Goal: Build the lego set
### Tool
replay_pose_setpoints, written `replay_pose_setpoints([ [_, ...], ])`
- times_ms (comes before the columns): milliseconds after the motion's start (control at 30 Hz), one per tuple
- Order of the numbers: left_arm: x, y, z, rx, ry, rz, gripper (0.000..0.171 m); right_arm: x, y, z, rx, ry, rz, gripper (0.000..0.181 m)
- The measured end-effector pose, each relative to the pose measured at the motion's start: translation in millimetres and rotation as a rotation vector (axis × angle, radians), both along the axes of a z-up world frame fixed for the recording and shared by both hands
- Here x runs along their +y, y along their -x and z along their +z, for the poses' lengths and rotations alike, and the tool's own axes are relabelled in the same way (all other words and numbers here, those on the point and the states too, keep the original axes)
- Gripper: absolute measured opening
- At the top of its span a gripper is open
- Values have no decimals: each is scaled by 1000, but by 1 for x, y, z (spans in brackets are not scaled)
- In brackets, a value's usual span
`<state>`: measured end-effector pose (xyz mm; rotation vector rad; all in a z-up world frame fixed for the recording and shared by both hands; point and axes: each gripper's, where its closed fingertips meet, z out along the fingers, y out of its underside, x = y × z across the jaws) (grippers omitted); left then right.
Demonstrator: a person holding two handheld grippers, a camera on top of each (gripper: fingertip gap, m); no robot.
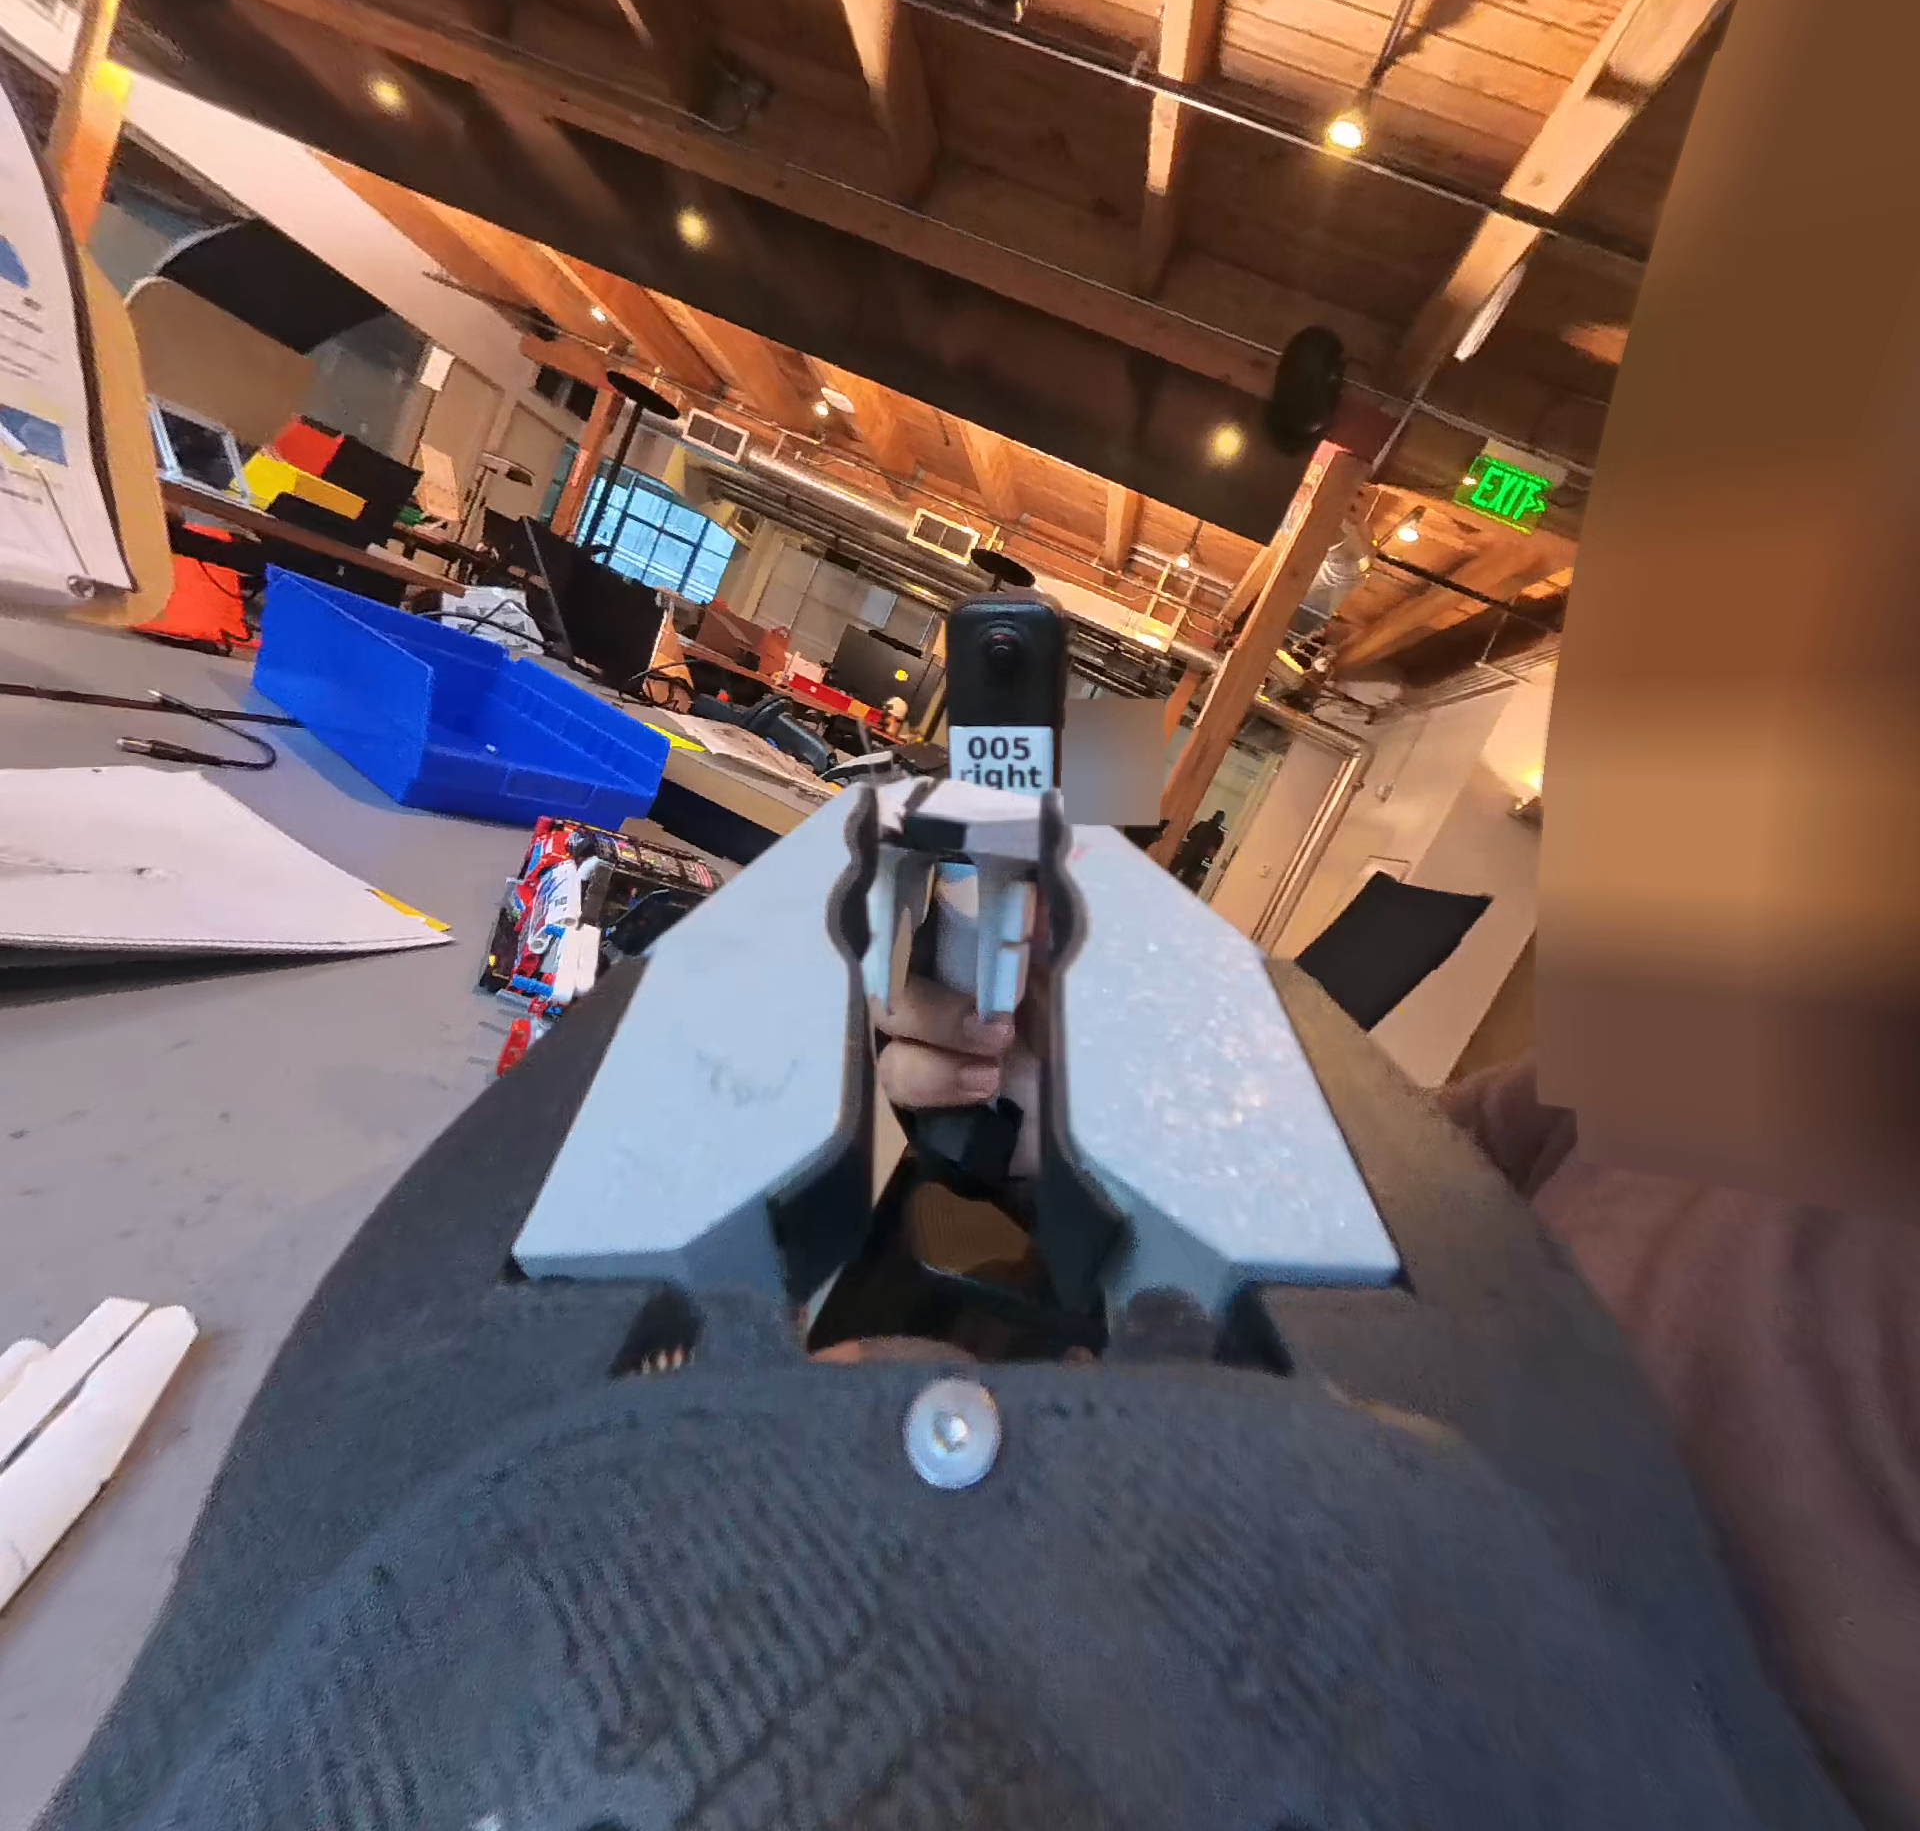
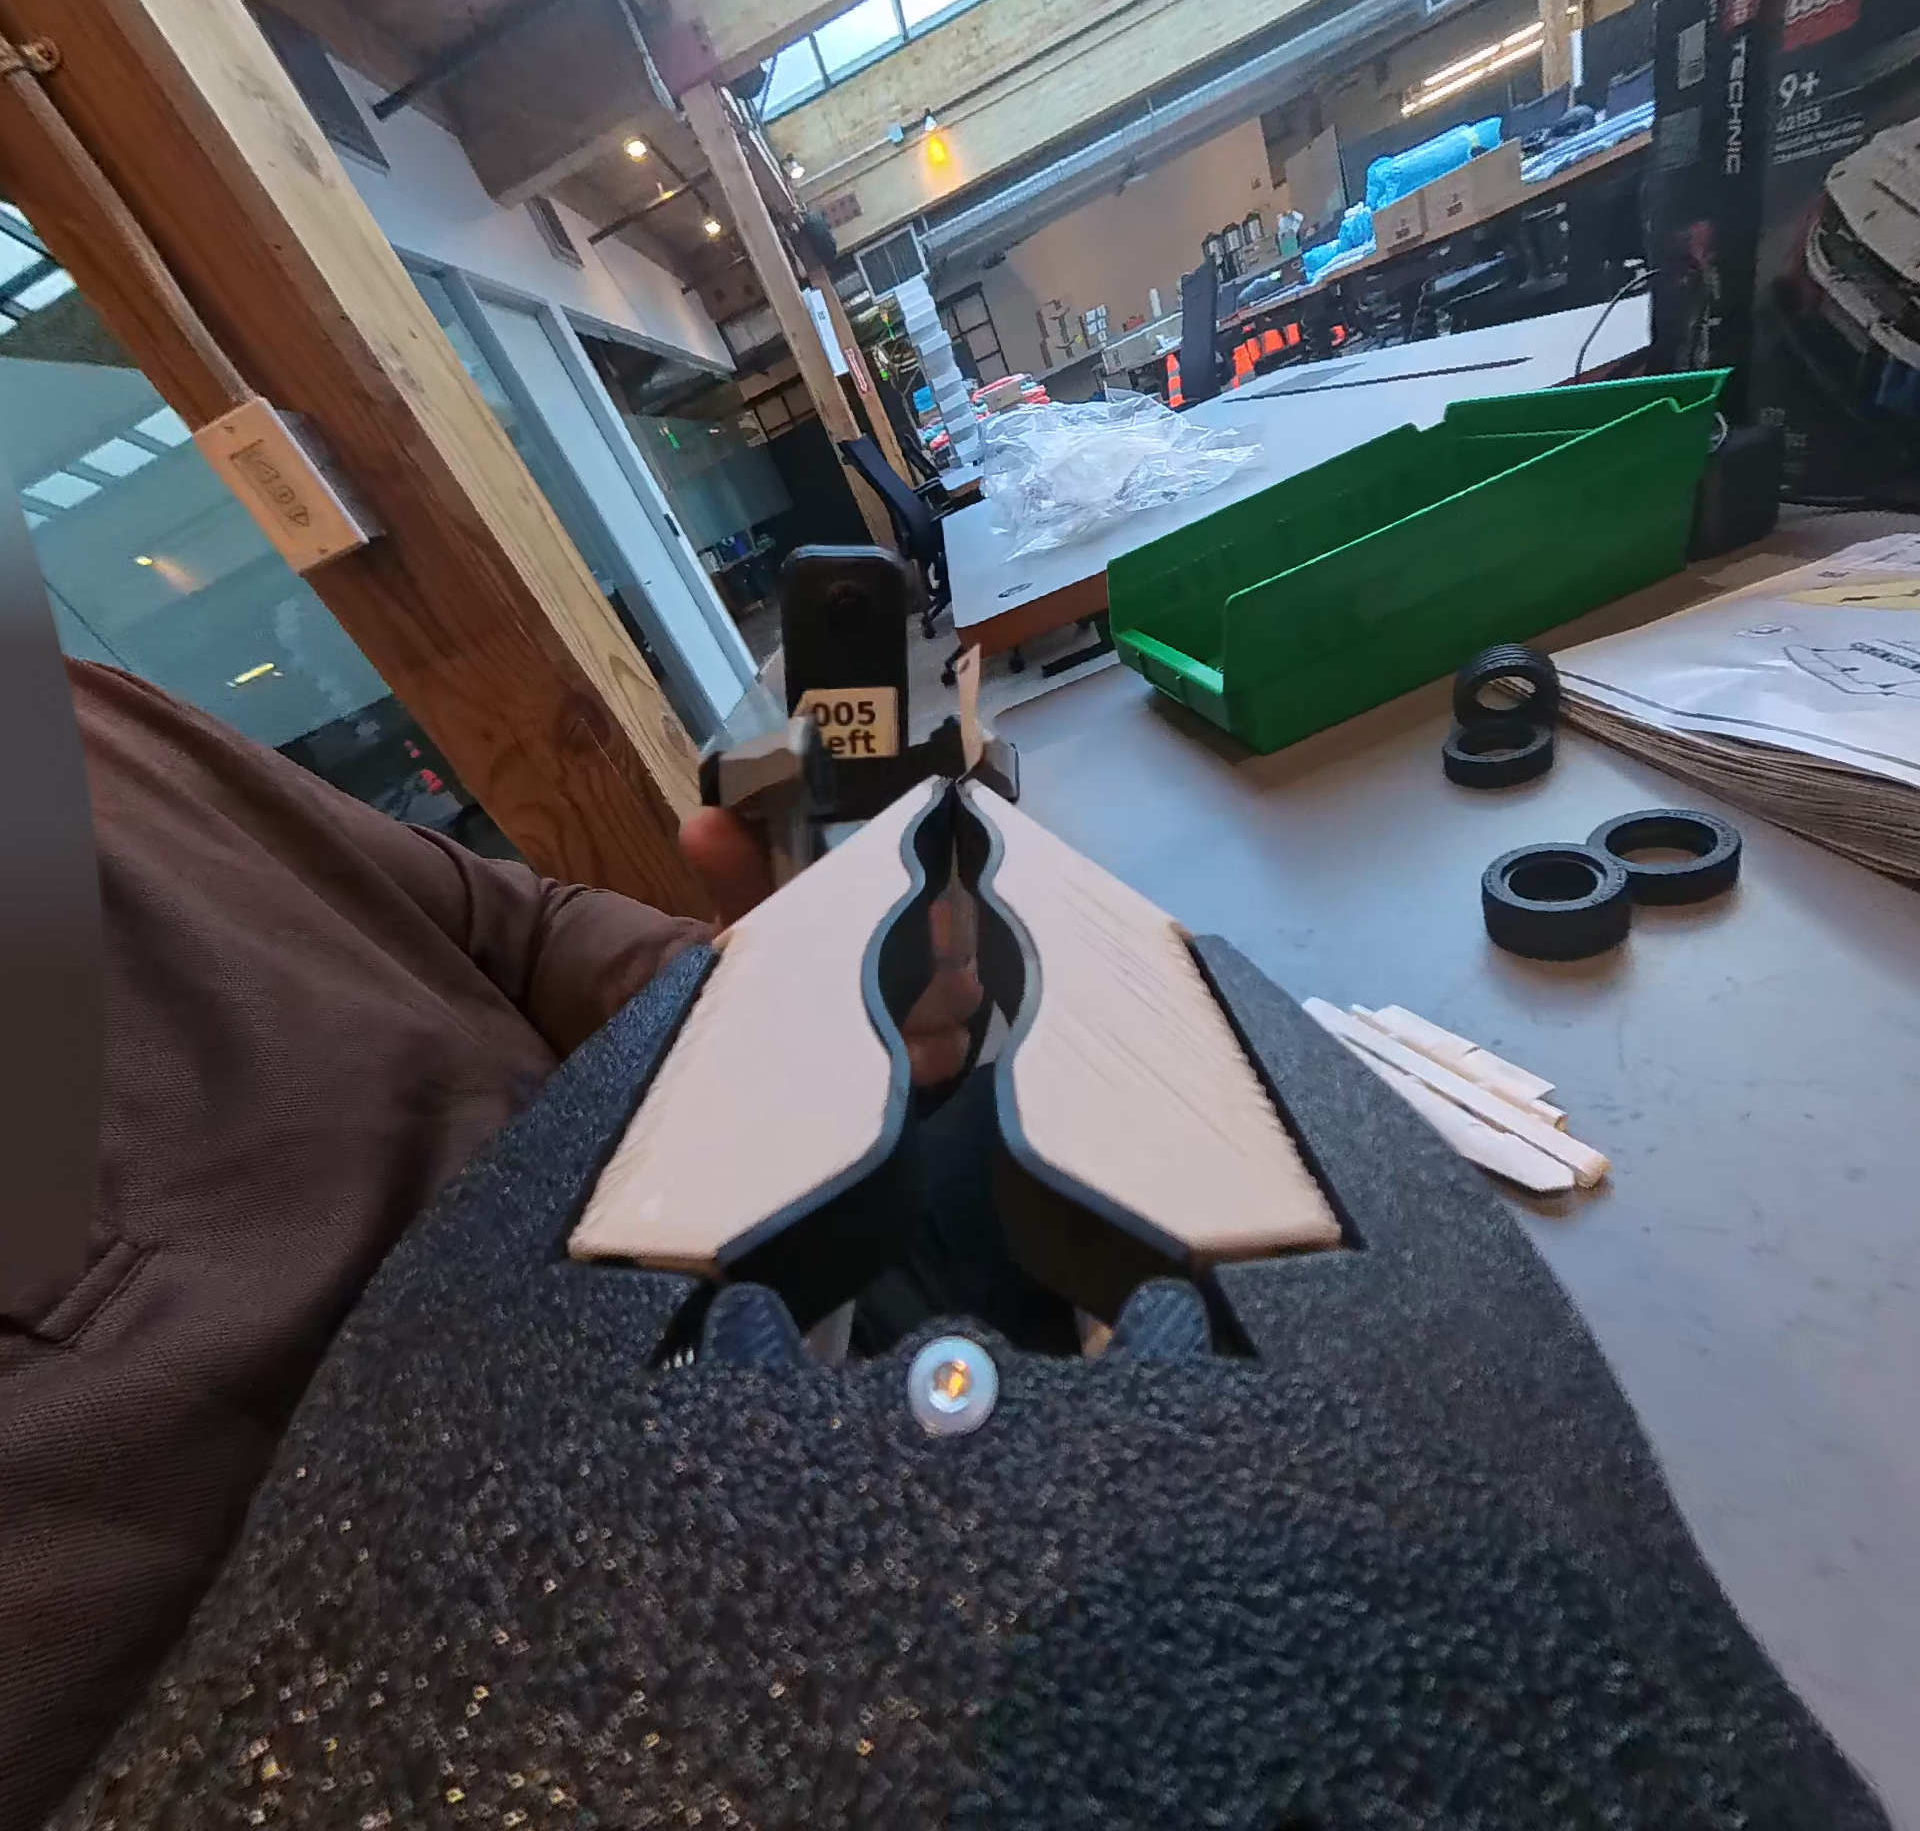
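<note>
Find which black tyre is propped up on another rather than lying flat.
The far-left tyre by the paper stack: it leans on one beneath, while the nearer pair lies flat.

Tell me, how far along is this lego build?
Partly done: a red, white and blue model stands half built on the table. In hand: nothing clearly; the right gripper is shut, nose to nose with the open left gripper. To do: four black tyres lie loose, unfitted.

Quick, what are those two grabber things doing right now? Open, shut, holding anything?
Left gripper: open, fingers apart, gripping nothing.
Right gripper: shut, fingertips together, no piece visible between them.
</note>
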<state>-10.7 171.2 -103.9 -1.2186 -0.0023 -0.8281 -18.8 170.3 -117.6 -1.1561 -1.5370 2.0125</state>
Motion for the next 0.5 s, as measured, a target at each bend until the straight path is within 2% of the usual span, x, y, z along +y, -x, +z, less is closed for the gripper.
replay_pose_setpoints([
  [67, 4, 6, -8, -8, 48, 30, 3, -3, -2, -1, 2, 6, 22, 0],
  [100, 5, 8, -11, 15, 58, 43, 0, -5, -3, -3, 0, -6, 25, 0],
  [200, -3, 6, -9, 6, 25, -5, 0, -11, -5, -4, 9, -36, 29, 0],
  [267, -9, 2, -7, -10, 0, -68, 10, -12, -4, -3, 10, -34, 31, 0],
  [367, -10, 4, -11, 34, -12, -20, 0, -19, -6, -3, 24, -16, 63, 0],
  [400, -10, 3, -12, 28, -13, -16, 0, -20, -7, -3, 28, 1, 72, 0],
  [433, -5, 8, -16, 3, 22, 13, 17, -21, -9, -1, 34, 29, 90, 0],
  [500, 6, 31, -37, 25, 125, 152, 30, -18, -14, 11, 65, 111, 123, 0],
])
